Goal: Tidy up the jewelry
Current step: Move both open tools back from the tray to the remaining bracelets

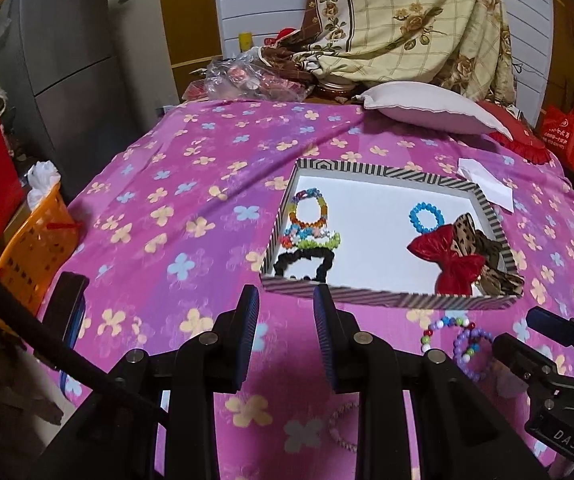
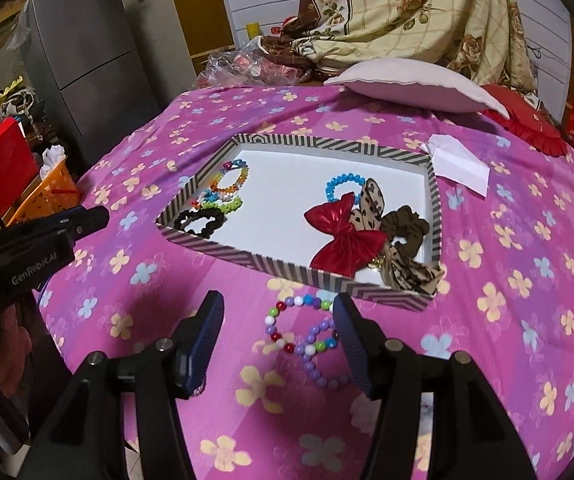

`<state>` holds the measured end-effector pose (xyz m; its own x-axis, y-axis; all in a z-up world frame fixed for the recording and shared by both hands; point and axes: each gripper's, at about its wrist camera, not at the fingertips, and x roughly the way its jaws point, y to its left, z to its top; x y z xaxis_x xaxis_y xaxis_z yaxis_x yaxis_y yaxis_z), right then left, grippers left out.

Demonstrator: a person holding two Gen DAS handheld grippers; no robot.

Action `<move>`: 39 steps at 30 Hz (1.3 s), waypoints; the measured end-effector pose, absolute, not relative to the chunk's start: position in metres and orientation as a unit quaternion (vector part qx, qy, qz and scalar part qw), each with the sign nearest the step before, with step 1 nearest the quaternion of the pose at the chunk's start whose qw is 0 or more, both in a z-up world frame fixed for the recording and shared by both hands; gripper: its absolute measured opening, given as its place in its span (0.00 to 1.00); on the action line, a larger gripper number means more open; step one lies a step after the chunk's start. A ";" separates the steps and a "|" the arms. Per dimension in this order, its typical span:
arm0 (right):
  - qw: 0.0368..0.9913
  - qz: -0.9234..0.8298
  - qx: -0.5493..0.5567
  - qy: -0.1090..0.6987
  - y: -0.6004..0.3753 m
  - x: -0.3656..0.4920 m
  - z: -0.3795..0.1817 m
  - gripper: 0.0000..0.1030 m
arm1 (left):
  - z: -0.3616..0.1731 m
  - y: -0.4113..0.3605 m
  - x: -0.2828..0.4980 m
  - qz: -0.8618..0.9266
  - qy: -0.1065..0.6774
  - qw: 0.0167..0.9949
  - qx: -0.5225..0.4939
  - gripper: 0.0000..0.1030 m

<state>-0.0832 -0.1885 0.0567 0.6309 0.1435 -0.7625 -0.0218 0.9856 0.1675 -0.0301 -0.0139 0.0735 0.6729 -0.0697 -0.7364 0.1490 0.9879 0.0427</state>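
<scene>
Right wrist view shows your right gripper (image 2: 277, 336) fingers open and empty around the beaded bracelets (image 2: 307, 336) lying near the bed's foot edge, so closing may snag both bracelets.

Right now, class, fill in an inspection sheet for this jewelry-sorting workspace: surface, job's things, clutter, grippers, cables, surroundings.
Surface: pink flower-print bedspread, wrinkled.
Job's things: striped shallow box holding bracelets, black scrunchie, red bow; two beaded bracelets on the bedspread outside it.
Clutter: folded white paper, pale pillow.
Grippers: left gripper open, empty; right gripper open, over the loose bracelets.
Cables: nothing seen.
Surroundings: grey refrigerator, orange basket.
</scene>
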 end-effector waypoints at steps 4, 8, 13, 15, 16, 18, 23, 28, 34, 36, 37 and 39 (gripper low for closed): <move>0.899 0.045 0.067 0.430 -0.185 -0.092 0.055 0.59 | 0.074 -0.011 -0.041 -0.057 0.396 0.915 0.051 0.45; 0.900 0.042 0.065 0.428 -0.183 -0.100 0.056 0.59 | 0.073 -0.007 -0.051 -0.054 0.394 0.916 0.050 0.45; 0.902 0.040 0.061 0.425 -0.181 -0.109 0.058 0.59 | 0.070 -0.003 -0.059 -0.054 0.398 0.915 0.046 0.45; 0.902 0.041 0.060 0.426 -0.180 -0.112 0.058 0.59 | 0.068 -0.002 -0.064 -0.053 0.398 0.914 0.047 0.45; 0.902 0.041 0.059 0.425 -0.180 -0.114 0.058 0.59 | 0.067 -0.002 -0.066 -0.053 0.399 0.914 0.047 0.45; 0.902 0.042 0.057 0.425 -0.178 -0.117 0.058 0.59 | 0.066 -0.002 -0.070 -0.054 0.401 0.913 0.047 0.45; 0.903 0.043 0.053 0.424 -0.177 -0.124 0.059 0.59 | 0.065 -0.002 -0.078 -0.054 0.400 0.914 0.048 0.45; 0.902 0.044 0.053 0.427 -0.177 -0.128 0.058 0.59 | 0.061 -0.001 -0.085 -0.055 0.403 0.912 0.047 0.45; 0.900 0.047 0.048 0.430 -0.174 -0.131 0.055 0.59 | 0.057 -0.002 -0.088 -0.056 0.408 0.910 0.049 0.45; 0.900 0.047 0.048 0.431 -0.173 -0.132 0.054 0.59 | 0.056 -0.001 -0.089 -0.056 0.409 0.909 0.047 0.45; 0.900 0.047 0.048 0.431 -0.173 -0.132 0.054 0.59 | 0.055 -0.001 -0.090 -0.056 0.410 0.909 0.047 0.45; 0.900 0.046 0.050 0.431 -0.173 -0.133 0.053 0.59 | 0.054 -0.002 -0.090 -0.056 0.412 0.908 0.047 0.45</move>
